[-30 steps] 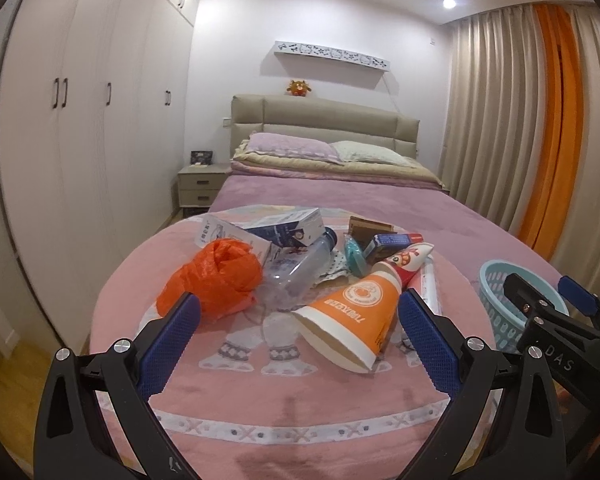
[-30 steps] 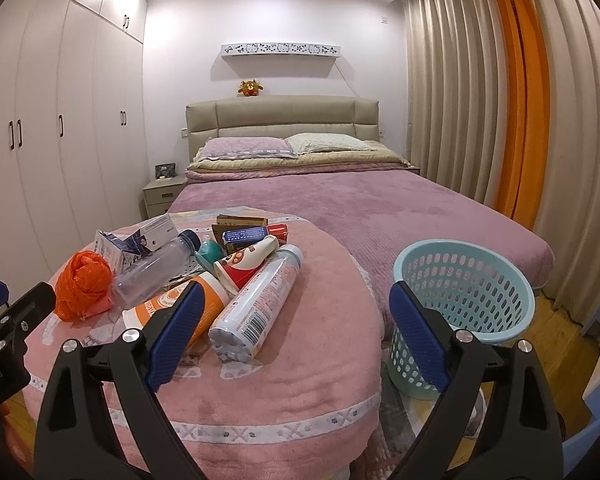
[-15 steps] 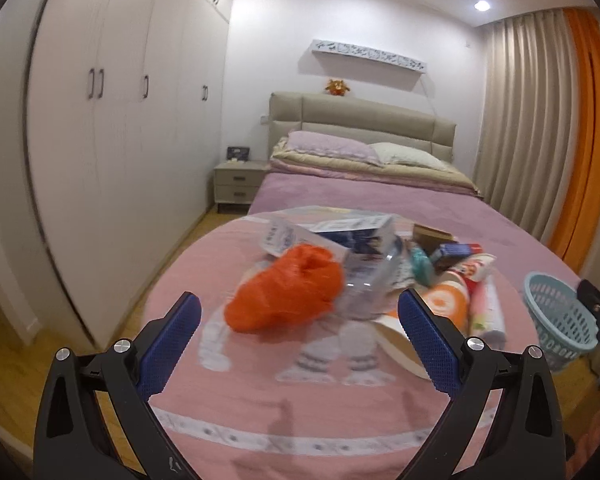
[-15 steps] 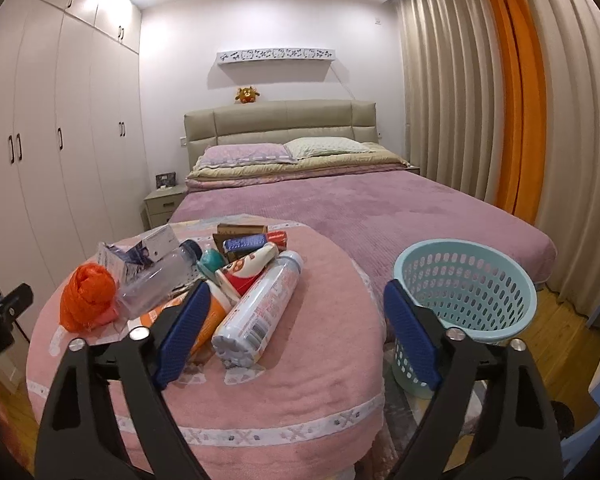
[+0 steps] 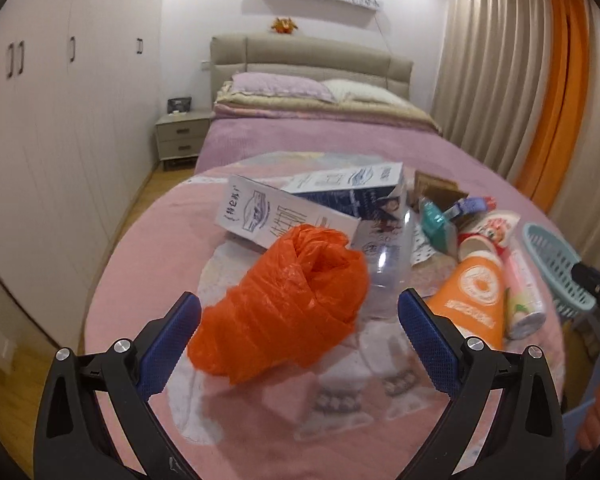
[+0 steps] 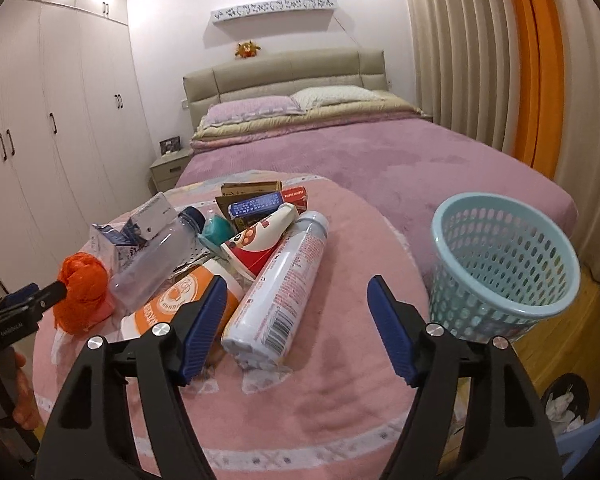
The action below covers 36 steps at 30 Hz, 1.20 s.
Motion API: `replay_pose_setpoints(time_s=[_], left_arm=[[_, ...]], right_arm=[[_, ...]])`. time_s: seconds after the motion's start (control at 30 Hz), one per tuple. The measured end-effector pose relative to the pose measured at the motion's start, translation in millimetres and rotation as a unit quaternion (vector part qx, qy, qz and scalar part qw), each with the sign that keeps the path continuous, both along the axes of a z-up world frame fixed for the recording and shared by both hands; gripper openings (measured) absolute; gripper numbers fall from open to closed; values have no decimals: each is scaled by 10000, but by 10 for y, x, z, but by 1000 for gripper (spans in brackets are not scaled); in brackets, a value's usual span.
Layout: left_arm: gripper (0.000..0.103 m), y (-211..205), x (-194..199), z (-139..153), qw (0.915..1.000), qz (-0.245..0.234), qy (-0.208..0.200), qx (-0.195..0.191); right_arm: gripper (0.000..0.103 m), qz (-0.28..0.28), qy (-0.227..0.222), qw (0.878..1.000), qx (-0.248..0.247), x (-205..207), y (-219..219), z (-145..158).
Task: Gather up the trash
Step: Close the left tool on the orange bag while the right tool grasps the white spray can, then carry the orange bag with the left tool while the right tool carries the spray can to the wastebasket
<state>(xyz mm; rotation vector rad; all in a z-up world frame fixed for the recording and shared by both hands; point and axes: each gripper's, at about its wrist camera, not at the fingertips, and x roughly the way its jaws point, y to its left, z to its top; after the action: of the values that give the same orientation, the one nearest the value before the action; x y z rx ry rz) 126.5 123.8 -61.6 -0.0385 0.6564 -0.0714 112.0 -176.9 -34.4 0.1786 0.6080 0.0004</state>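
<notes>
Trash lies piled on a round table under a pink cloth (image 6: 332,392). A crumpled orange plastic bag (image 5: 284,308) sits between the fingers of my open left gripper (image 5: 300,316); the pads do not press on it. That gripper (image 6: 32,300) also shows at the left of the right wrist view, by the bag (image 6: 82,284). A white spray can (image 6: 284,276) lies with its base between the pads of my right gripper (image 6: 296,296), whose jaws are closing without touching it. A clear bottle (image 6: 156,256), an orange-and-white cup (image 6: 180,300) and small boxes (image 5: 324,200) lie around.
A pale blue mesh basket (image 6: 500,280) stands on the floor right of the table, beside the purple bed (image 6: 380,152). White wardrobes (image 5: 60,120) and a nightstand (image 5: 180,136) line the left wall. Curtains (image 6: 500,60) hang at the right. A hand (image 6: 20,396) holds the left gripper.
My left gripper swung left and closed in on the orange bag, which now fills the gap between its fingers. My right gripper's jaws narrowed and moved down toward the spray can.
</notes>
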Motion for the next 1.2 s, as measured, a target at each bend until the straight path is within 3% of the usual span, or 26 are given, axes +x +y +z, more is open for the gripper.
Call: replay_pose_setpoints(time_s=[0.23, 0.37, 0.73, 0.77, 0.8, 1.2], left_arm=[[94, 33, 254, -163, 9994, -38, 319, 113], [80, 48, 315, -201, 9986, -160, 488, 86], [58, 23, 246, -189, 9984, -241, 500, -92], [57, 17, 219, -174, 9985, -234, 471, -130], [56, 10, 198, -160, 9986, -233, 446, -159], [55, -430, -96, 249, 9966, -717, -102, -380]], right_arm=[[69, -78, 397, 9990, 183, 351, 69, -152], [69, -158, 799, 9963, 275, 584, 84, -260], [67, 49, 1536, 9848, 812, 855, 10, -562], [64, 112, 1561, 9836, 899, 853, -2, -578], [51, 204, 1580, 9823, 984, 852, -10, -586], [48, 291, 1347, 9839, 1136, 446, -313, -465]])
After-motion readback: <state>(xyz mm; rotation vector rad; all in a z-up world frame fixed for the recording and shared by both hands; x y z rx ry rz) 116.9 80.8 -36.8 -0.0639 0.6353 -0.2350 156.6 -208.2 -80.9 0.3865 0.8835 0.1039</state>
